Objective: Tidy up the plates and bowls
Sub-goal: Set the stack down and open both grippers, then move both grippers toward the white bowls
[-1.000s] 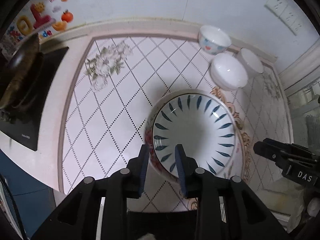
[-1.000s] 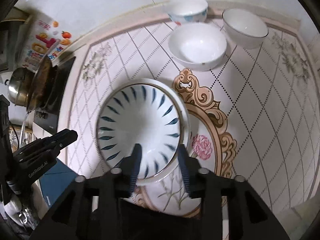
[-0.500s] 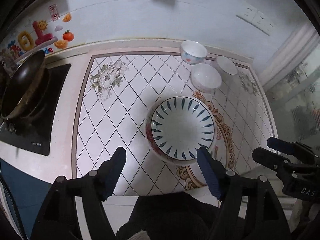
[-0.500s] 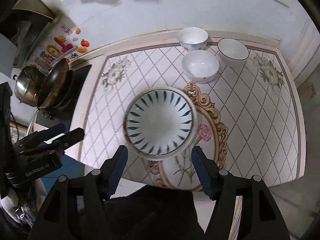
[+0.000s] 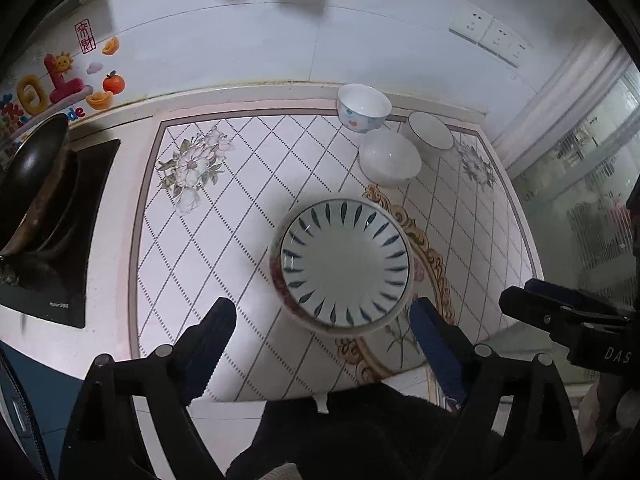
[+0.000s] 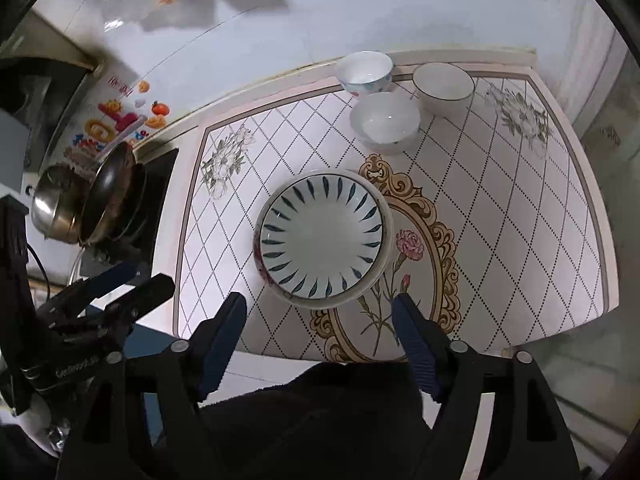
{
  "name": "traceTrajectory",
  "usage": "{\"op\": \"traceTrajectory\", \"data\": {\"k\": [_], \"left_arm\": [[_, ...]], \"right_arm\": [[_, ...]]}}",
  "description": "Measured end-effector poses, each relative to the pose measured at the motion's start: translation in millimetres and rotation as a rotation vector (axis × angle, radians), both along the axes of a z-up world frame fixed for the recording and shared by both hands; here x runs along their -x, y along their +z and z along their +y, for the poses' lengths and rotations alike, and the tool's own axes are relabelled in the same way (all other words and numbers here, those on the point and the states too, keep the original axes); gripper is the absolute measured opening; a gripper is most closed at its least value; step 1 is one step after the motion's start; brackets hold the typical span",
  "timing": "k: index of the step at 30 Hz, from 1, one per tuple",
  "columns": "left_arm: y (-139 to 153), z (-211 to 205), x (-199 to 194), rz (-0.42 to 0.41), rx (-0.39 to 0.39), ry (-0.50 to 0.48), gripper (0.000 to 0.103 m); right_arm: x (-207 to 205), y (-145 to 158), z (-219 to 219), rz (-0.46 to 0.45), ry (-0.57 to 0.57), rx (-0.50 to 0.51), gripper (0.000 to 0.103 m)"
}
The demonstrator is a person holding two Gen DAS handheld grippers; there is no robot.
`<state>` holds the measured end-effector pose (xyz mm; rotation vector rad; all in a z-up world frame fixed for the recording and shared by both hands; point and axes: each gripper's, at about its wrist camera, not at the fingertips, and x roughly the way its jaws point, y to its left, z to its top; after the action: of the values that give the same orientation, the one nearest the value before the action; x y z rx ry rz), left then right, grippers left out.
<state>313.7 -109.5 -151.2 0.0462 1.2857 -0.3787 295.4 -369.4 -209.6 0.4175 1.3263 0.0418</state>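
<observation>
My left claw (image 5: pixel 320 332) hangs above the desk (image 5: pixel 240 240) with its jaws spread wide; they have just been opening, and nothing sits between them. My right claw (image 6: pixel 320 320) is likewise wide apart and empty, its jaws having just been opening too. Both point steeply down at the blue-leaf plate (image 5: pixel 345 262), which rests on a red-patterned plate (image 5: pixel 275 276) beneath it, near the middle of the tiled mat (image 5: pixel 192 248), overlapping the gold oval frame printed on it.

At the back of the desk stand three bowls close together: a painted bowl (image 5: pixel 363 107) by the wall, a plain white bowl (image 5: pixel 390 158) in front of it, and a dark-rimmed bowl (image 5: pixel 431 136) to the side.

From the left wrist I see the wall sockets (image 5: pixel 490 38) and a glass door (image 5: pixel 580 184) at the right, plus the other claw's black body at the right edge. From the right wrist I get things the left hides: a steel pot (image 6: pixel 54 208) beside the dark wok (image 6: pixel 106 196) on the cooktop (image 6: pixel 156 188), the printed carnation (image 6: pixel 410 242) on the mat, and the desk's far right edge. The wok's inside shows only from the left wrist.
</observation>
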Motion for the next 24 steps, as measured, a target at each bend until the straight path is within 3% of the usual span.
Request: {"op": "traceTrajectory", "data": {"k": [9, 13, 17, 24], "left_arm": [[-33, -70, -76, -0.032, -0.035, 0.07, 0.089], [-63, -104, -121, 0.01, -0.051, 0.118, 0.089], [-105, -128, -163, 0.104, -0.05, 0.152, 0.089], [-165, -152, -206, 0.225, -0.034, 0.196, 0.066]], "right_arm": [[-64, -51, -93, 0.026, -0.092, 0.001, 0.078], [-106, -87, -137, 0.041, -0.122, -0.034, 0.078], [-149, -128, -164, 0.06, -0.114, -0.112, 0.078], [-207, -189, -174, 0.095, -0.084, -0.186, 0.077]]}}
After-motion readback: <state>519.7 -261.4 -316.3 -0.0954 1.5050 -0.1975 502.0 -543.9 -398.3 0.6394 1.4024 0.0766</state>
